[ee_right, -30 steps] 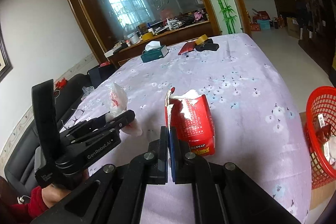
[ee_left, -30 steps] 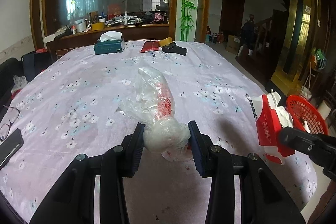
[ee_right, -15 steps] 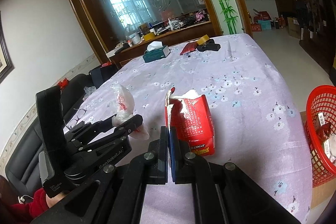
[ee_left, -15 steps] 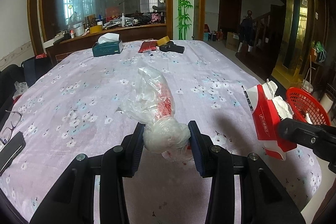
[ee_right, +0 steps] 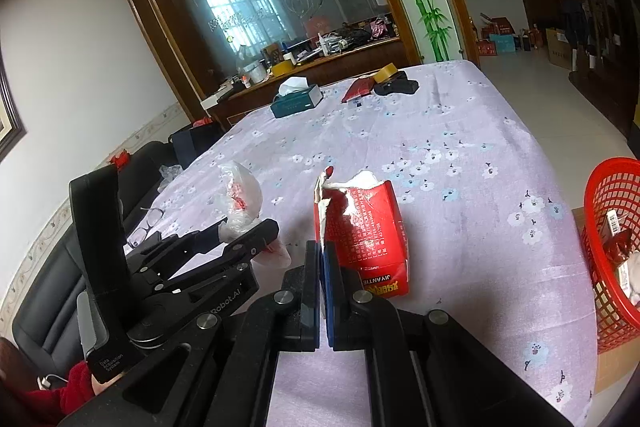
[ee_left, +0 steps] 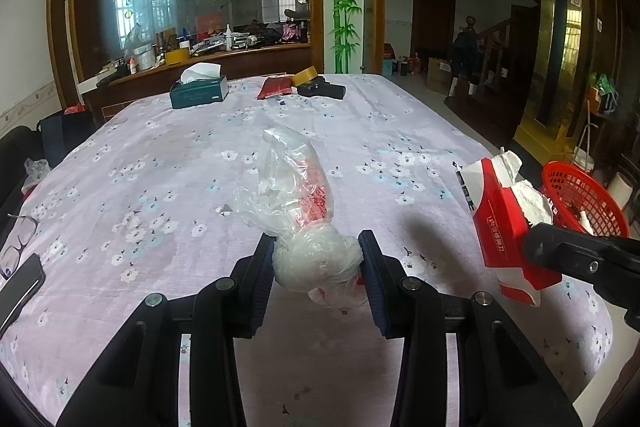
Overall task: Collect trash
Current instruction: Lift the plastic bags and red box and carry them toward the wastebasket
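Landmark: worktop, covered by a lilac cloth with white flower print.

Left claw: clamped on the knotted end of a clear plastic bag. Both pads press into the white bunched part. The rest of the bag, with red bits inside, stands up and leans away from the claw, above the near middle of the worktop. Whether the bag's lower end touches the cloth cannot be told. In the right wrist view the same claw shows from the side, bag between its fingers, over the worktop's left edge region.

Right claw: jaws together, pinching one edge of a torn red carton. The carton stands upright over the worktop's near right part, top ripped open, white inner paper showing. In the left wrist view the carton hangs at the tip of the right claw's finger, close to the worktop's right edge.

Red basket: beside the worktop's right edge, lower than its surface, some items already inside.

Far end of worktop: green tissue box, a flat red packet, a roll of tape and a black object close together.

Left edge of worktop: glasses and a dark phone.

A red sleeve shows behind the left claw's handle.
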Motion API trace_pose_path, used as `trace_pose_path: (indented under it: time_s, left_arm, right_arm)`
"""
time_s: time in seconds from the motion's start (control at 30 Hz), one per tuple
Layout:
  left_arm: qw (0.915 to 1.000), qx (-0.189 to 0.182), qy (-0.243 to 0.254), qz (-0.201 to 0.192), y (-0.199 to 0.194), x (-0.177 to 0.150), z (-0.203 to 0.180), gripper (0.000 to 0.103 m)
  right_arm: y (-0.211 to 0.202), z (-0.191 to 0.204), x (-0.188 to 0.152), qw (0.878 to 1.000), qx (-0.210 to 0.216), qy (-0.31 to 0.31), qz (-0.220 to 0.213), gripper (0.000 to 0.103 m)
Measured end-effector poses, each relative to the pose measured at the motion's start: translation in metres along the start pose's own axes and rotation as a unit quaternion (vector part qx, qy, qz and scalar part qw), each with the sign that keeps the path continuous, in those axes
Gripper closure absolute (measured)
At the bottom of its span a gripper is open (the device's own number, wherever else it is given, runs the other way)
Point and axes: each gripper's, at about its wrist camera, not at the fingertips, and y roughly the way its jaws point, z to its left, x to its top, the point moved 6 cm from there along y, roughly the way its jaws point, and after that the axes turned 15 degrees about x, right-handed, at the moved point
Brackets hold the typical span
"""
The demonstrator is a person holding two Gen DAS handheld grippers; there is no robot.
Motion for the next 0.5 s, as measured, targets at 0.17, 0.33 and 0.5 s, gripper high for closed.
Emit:
trace_pose_path:
  time_s: [0.17, 0.33, 0.5]
  left_arm:
    - [1.0000, 0.000, 0.002, 0.000, 0.001, 0.001, -0.002, 0.063]
    - [1.0000, -0.002, 0.008, -0.002, -0.001, 0.002, -0.007, 0.063]
    - [0.9998, -0.008, 0.016, -0.003, -0.003, 0.004, -0.014, 0.063]
  right_arm:
    - [-0.002, -0.002, 0.002, 1.000, 0.002, 0.003, -0.004, 0.100]
    - [-0.008, -0.002, 0.001, 1.000, 0.004, 0.004, -0.010, 0.100]
    - [-0.015, -0.005, 0.002, 1.000, 0.006, 0.008, -0.016, 0.100]
